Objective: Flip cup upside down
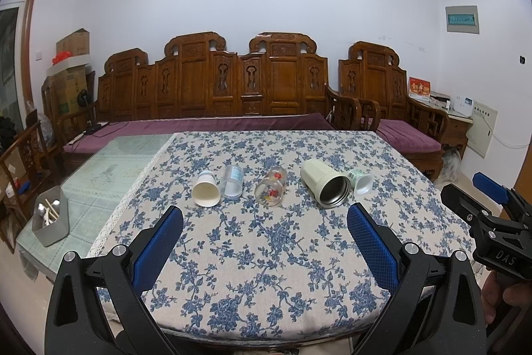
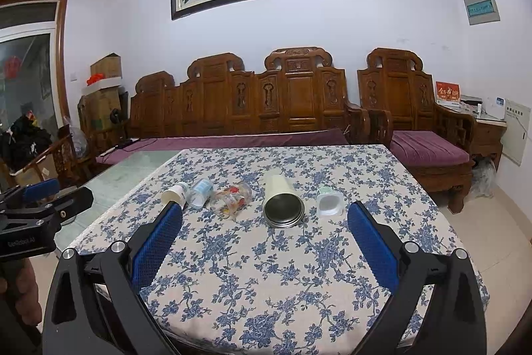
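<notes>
Several cups lie on their sides in a row on the floral tablecloth (image 1: 266,255), mouths toward me: a white paper cup (image 1: 206,190) (image 2: 174,192), a clear plastic cup (image 1: 232,182) (image 2: 199,192), a glass with red flowers (image 1: 271,190) (image 2: 231,198), a cream steel-lined tumbler (image 1: 324,185) (image 2: 282,202) and a small white plastic cup (image 1: 360,182) (image 2: 327,203). My left gripper (image 1: 266,215) is open and empty, short of the row. My right gripper (image 2: 266,215) is open and empty, short of the tumbler. Each gripper also shows at the edge of the other view.
A grey bin of utensils (image 1: 51,222) stands on the glass table (image 1: 109,175) left of the cloth. A carved wooden sofa with purple cushions (image 1: 212,122) and a matching armchair (image 1: 405,128) stand behind the table.
</notes>
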The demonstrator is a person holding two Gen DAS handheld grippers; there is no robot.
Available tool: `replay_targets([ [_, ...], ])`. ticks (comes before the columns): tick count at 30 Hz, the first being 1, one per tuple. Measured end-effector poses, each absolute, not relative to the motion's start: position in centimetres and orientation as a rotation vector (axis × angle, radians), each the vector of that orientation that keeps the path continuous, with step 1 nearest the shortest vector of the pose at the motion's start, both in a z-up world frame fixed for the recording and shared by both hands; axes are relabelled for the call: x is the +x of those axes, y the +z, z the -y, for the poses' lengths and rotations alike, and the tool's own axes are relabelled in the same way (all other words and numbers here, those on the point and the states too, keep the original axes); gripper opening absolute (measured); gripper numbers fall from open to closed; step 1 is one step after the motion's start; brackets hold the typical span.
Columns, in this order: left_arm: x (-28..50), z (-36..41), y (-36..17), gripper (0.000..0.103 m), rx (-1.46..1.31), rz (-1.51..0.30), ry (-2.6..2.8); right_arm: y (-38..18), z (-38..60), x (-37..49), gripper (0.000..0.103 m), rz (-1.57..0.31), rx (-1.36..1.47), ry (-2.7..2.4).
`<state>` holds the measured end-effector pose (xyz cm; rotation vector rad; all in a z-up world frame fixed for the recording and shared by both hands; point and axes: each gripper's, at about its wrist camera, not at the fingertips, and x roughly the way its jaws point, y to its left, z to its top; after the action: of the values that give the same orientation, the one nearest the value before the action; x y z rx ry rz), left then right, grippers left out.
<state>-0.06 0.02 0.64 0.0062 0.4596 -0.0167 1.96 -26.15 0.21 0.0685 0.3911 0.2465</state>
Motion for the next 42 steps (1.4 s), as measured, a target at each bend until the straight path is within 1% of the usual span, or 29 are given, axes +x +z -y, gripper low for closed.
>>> replay_targets([
  [7, 0.4, -0.4, 0.1, 0.095, 0.004, -0.478, -0.014, -0.3, 25.8, 2.4, 0.100, -0.406, 0.066, 0.261],
  [14, 2.0, -1.1, -1.6, 0.095, 0.009, -0.524, -0.025, -2.5, 25.0, 4.5, 0.100, -0.474, 0.074, 0.311],
  [22, 6.4, -2.5, -4.9, 0.095, 0.032, -0.625, -0.059, -6.3, 23.8, 9.1, 0.100, -0.549, 0.044, 0.312],
  [30, 10.7, -4.1, -8.6, 0.095, 0.042, -0.731, -0.054, -11.3, 22.9, 14.1, 0.100, -0.659, 0.024, 0.306],
  [37, 15.9, -5.4, -9.2, 0.095, 0.072, -0.787, -0.056, -12.6, 21.5, 17.9, 0.100, -0.703, 0.028, 0.338],
  [42, 19.5, -6.3, -9.5, 0.091, 0.081, -0.831, -0.051, -12.5, 19.6, 20.4, 0.100, -0.714, 0.008, 0.374],
])
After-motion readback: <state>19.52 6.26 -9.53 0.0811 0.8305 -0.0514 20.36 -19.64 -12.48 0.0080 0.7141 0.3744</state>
